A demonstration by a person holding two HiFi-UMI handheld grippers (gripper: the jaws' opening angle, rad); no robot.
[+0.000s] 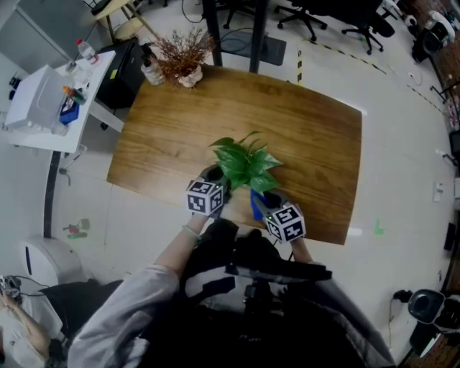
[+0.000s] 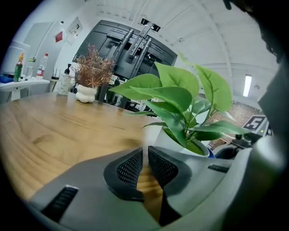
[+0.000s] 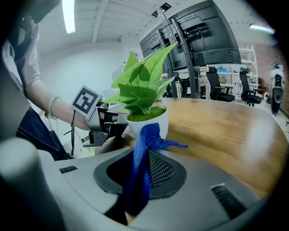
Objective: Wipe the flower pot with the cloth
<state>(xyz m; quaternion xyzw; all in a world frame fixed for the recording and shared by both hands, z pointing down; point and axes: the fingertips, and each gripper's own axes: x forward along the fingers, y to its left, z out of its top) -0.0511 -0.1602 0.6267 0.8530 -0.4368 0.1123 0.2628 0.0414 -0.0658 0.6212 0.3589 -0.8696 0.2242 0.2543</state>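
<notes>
A white flower pot [image 3: 150,121] holding a green leafy plant [image 1: 244,164] stands near the front edge of the wooden table [image 1: 309,144]. My right gripper [image 3: 145,169] is shut on a blue cloth [image 3: 143,158]. The cloth's upper end hangs right in front of the pot's wall, but whether it touches is blurred. My left gripper [image 2: 145,155] is at the pot's [image 2: 156,134] other side. Its jaws are nearly together, with only a slit of table showing between them. The tips sit at the pot's side wall. The head view shows both grippers flanking the plant, with the cloth [image 1: 256,205] at the right.
A dried plant in a white vase [image 1: 185,63] stands at the table's far edge. A white side table [image 1: 50,100] with bottles is off to the left. Office chairs [image 1: 359,18] stand behind. The person's body is close against the table's front edge.
</notes>
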